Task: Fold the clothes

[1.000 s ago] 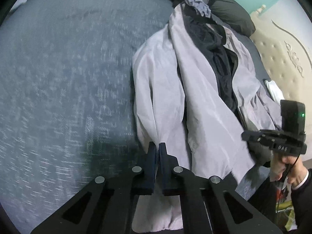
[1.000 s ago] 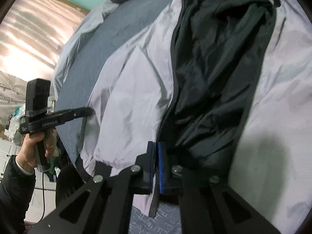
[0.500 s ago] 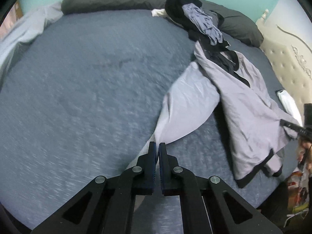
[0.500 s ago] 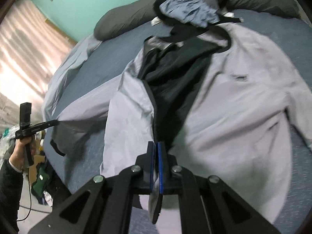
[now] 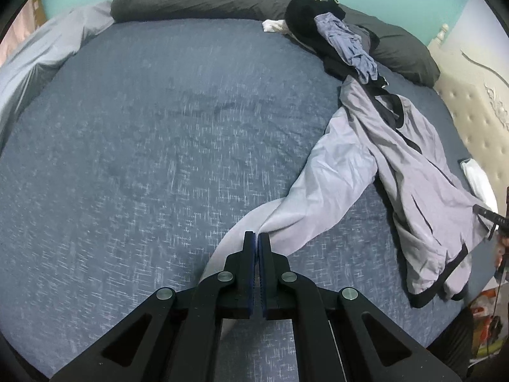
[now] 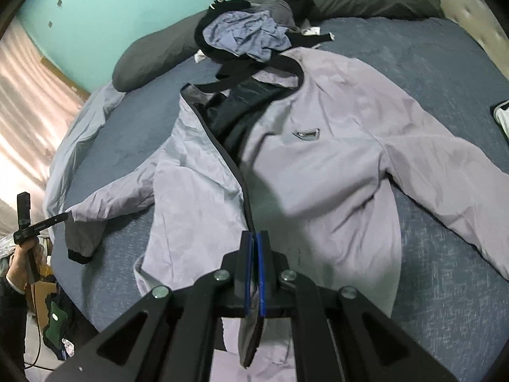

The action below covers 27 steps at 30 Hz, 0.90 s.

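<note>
Blue bed [image 6: 445, 286] carries the grey jacket [image 6: 334, 146], spread open. Left hand-held gripper [image 5: 256, 238] pinches a sleeve [image 5: 318, 191], right hand-held gripper [image 6: 256, 238] clamps the hem — slick cloth could slip, or drag the nearby clothes pile [image 6: 248, 31].

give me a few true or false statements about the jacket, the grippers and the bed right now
1. The left gripper is shut on a sleeve of the grey jacket. True.
2. The right gripper hangs open above the jacket. False: it is shut on the jacket's front edge.
3. The jacket is zipped up. False: it lies open, dark lining showing.
4. A pile of clothes lies beyond the jacket's collar. True.
5. The bed has a white sheet. False: it is blue.
</note>
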Motion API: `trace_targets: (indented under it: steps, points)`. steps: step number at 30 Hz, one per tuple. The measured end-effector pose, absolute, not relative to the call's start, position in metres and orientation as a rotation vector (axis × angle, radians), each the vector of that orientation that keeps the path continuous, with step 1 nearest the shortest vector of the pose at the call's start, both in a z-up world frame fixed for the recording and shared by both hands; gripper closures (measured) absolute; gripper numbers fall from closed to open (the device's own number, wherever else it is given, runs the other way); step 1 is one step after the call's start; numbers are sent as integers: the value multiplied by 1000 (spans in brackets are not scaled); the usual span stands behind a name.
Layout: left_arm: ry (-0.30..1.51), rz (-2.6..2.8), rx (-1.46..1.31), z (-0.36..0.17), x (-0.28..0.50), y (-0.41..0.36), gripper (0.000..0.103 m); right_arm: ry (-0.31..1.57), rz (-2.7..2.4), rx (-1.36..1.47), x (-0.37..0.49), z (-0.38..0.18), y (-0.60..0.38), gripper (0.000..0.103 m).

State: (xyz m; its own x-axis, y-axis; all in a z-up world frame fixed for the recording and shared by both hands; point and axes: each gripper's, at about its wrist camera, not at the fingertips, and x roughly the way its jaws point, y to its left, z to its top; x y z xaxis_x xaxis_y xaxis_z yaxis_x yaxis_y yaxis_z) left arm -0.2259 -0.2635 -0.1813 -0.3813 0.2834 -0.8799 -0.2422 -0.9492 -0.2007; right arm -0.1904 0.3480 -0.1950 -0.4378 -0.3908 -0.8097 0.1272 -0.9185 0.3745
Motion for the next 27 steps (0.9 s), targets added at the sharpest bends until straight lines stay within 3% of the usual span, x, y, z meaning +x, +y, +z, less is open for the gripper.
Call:
trace_targets:
  steps: [2,5,10,16,27]
  points:
    - [-103,2369,-1537,-189,-227,-273,99,-370,-2401,1464,-191,-199,347,100]
    - [-164,2374,-1541,-195,-227,-288,87,-364,-2399,1480,-191,-205,347,100]
    - [-229,2365,-1491,-198,-207,-308,60,-349,-2398,1502,-192,-208,343,100]
    - [-291,2344,-1424,-202,-176,-328,55,-336,-2396,1519,-193,-210,337,100]
    - [-172,2356,-1471,-229,-161,-326,56,-327,-2389,1523,-191,-212,322,100]
